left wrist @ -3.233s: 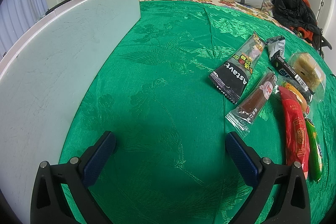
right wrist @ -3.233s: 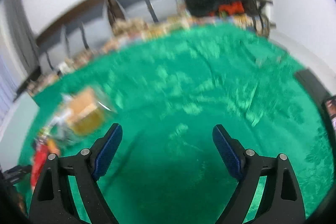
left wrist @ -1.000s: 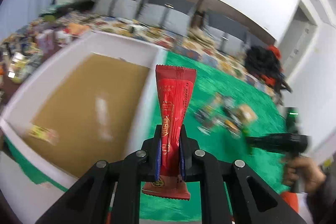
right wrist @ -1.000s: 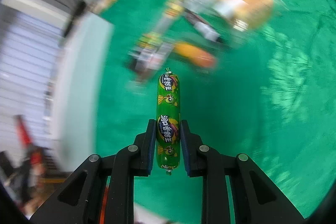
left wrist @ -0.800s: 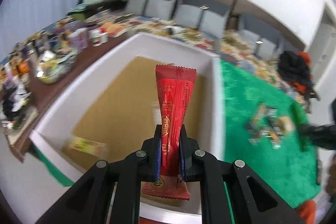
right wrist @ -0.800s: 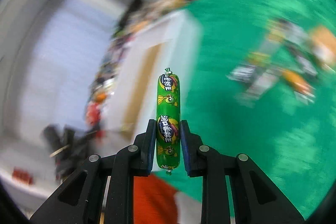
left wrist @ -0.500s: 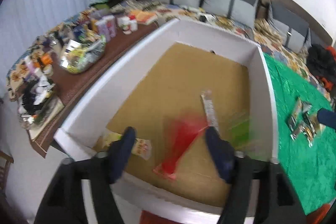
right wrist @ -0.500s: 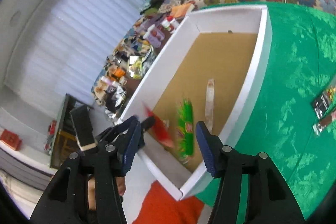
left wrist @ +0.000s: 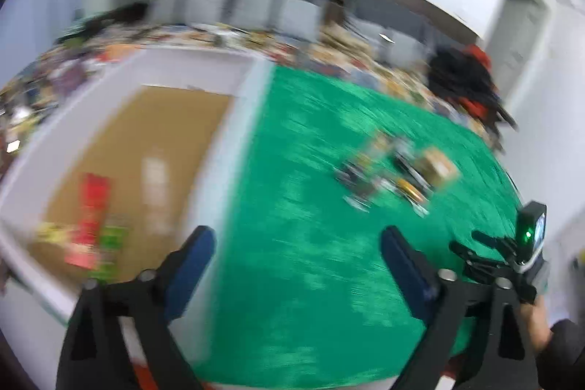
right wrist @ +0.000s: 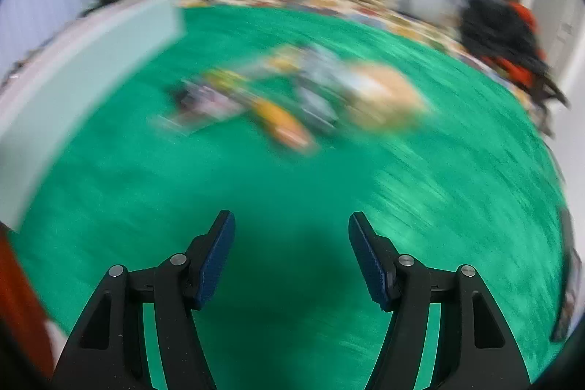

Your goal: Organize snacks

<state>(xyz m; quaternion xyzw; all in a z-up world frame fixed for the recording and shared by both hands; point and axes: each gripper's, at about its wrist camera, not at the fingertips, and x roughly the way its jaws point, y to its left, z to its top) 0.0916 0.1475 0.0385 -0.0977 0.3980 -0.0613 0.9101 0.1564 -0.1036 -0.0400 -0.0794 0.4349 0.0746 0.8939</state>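
Observation:
Both views are blurred by motion. My left gripper is open and empty, above the edge between the white box and the green cloth. In the box lie a red snack pack and a green sausage. A cluster of snack packs lies on the cloth to the right. My right gripper is open and empty above the cloth, with the snack cluster ahead of it. The right gripper also shows at the right edge of the left wrist view.
A white box wall stands at the left of the right wrist view. A black and red bundle lies at the far right of the cloth. Grey cushions line the back. A cluttered brown table stands left of the box.
Both grippers opened and dropped the red pack and the green sausage into the box. Both have since swung right, toward the snack cluster on the green cloth.

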